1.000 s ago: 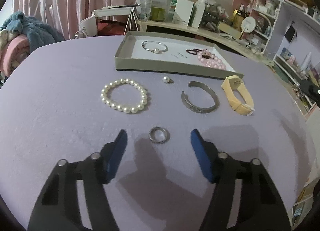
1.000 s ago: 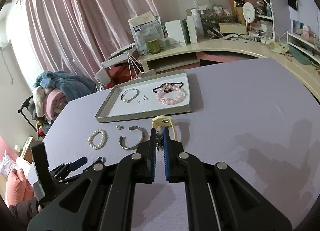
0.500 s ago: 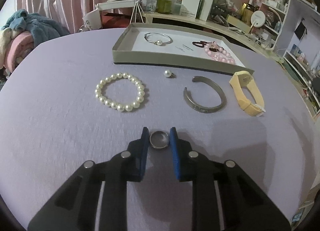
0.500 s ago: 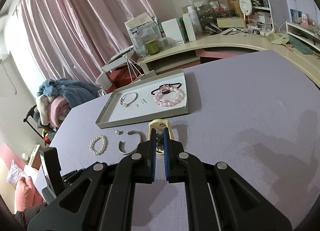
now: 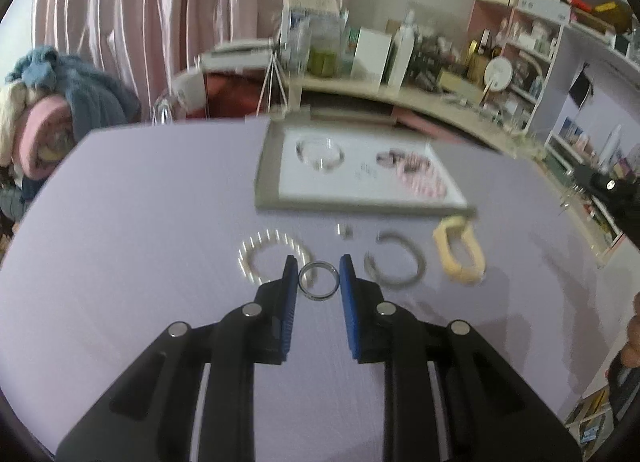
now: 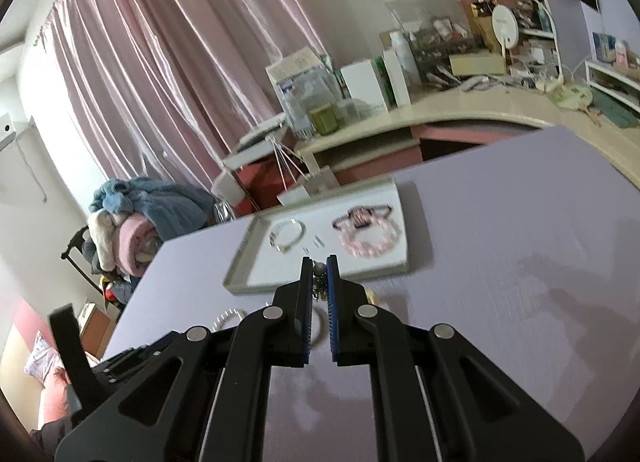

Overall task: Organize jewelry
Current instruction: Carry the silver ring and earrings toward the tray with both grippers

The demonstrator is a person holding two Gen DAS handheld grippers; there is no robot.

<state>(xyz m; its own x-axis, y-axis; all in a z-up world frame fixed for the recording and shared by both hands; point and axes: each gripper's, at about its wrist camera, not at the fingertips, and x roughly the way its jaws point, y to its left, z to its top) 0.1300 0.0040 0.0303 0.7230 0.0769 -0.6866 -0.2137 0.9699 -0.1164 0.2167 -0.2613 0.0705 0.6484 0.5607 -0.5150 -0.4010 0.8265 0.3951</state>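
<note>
Left wrist view. The left gripper (image 5: 319, 275) is seen narrowed onto a silver ring (image 5: 319, 280); both blue pads touch its rim, and the ring is carried above the lilac table (image 5: 132, 246). The ring's opening faces the camera, slightly tilted. The jaws have just been closing, with the ring between them. Beyond it, from left to right, a pearl bracelet (image 5: 256, 252), a small pearl stud (image 5: 345, 231), an open silver cuff (image 5: 396, 265) and a yellow band (image 5: 459, 256) are laid in a row near the tray (image 5: 267, 178). The cuff's gap is turned to the far left; the band's long axis runs near to far. All of this is blurred.

Right wrist view. The right gripper (image 6: 319, 264) is shown fully closed on a small dark chain piece with a pale bead (image 6: 319, 269), which hangs between the pads; its exact form cannot be told. Only here is the tray's content clear: a thin bangle (image 6: 287, 236) on the left, a pink bead bracelet (image 6: 370, 240) on the right, with a dark beaded strand (image 6: 362, 216) at its far edge. The ring is not seen in this view.
</note>
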